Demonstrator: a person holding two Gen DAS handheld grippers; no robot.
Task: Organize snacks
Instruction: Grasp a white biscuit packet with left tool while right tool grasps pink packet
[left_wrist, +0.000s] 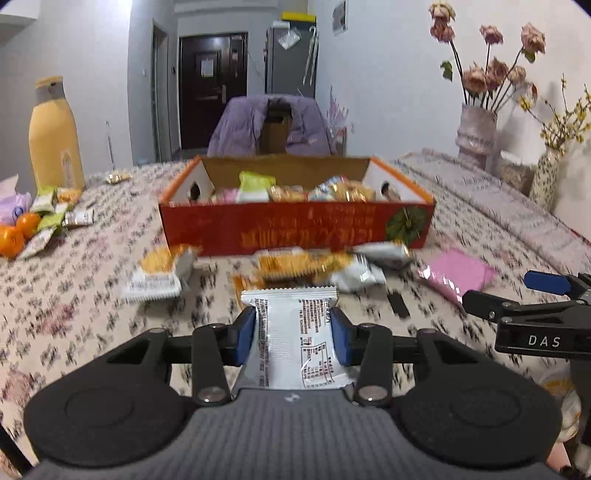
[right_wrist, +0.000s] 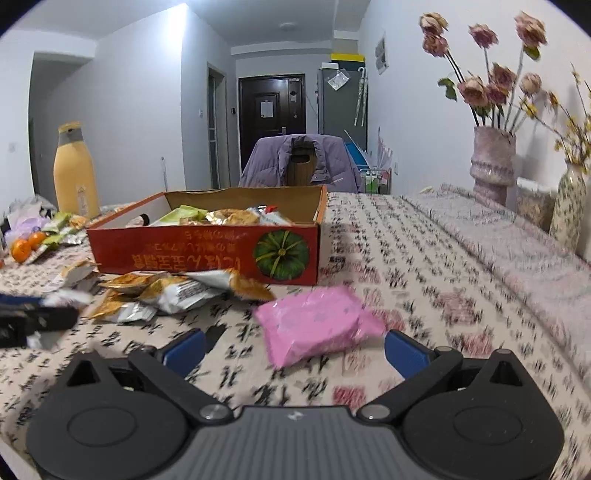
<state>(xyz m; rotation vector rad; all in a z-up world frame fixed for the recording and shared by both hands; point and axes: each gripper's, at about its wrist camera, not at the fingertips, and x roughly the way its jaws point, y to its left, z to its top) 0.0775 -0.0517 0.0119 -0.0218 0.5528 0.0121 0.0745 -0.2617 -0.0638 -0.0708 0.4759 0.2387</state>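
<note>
In the left wrist view my left gripper (left_wrist: 293, 332) is shut on a white snack packet (left_wrist: 295, 343), its blue pads (left_wrist: 245, 334) pressing both sides. Ahead stands the red cardboard box (left_wrist: 295, 230) with several snacks inside. Loose orange-and-white snack packets (left_wrist: 295, 264) lie in front of it. A pink packet (left_wrist: 458, 275) lies to the right, near my right gripper (left_wrist: 517, 295), seen from the side. In the right wrist view my right gripper (right_wrist: 293, 350) stands open, with the pink packet (right_wrist: 314, 325) on the cloth between and just beyond its fingertips (right_wrist: 402, 350), untouched.
A yellow bottle (left_wrist: 55, 136), oranges (left_wrist: 18, 230) and more snack packets (left_wrist: 51, 218) sit at the far left. Vases with dried flowers (left_wrist: 476, 133) stand at the right by the wall. A chair with a purple jacket (left_wrist: 273, 125) is behind the box.
</note>
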